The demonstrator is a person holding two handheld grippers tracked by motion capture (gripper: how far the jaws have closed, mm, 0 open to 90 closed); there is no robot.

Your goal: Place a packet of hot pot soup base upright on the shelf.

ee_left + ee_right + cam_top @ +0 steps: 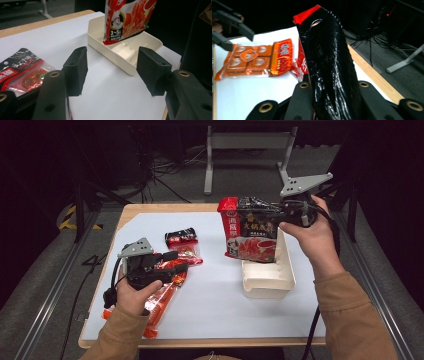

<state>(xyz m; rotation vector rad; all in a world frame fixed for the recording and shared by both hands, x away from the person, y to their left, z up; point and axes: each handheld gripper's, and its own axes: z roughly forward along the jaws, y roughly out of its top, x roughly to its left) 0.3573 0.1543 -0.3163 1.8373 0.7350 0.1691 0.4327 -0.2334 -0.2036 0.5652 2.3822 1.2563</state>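
Observation:
My right gripper is shut on the upper edge of a large black and red soup-base bag. The bag hangs upright with its bottom inside a cream plastic tray. In the right gripper view the bag rises between the two jaws of the right gripper, and they press on it. My left gripper stands open at the left, just above an orange sauce packet, with nothing between its jaws. The left gripper view looks past the left gripper to the tray and the bag's lower end.
A small black and red packet and a red packet lie near the left gripper on the white sheet. The orange packet lies flat. The table's wooden edge runs along the front, with dark floor and cables beyond.

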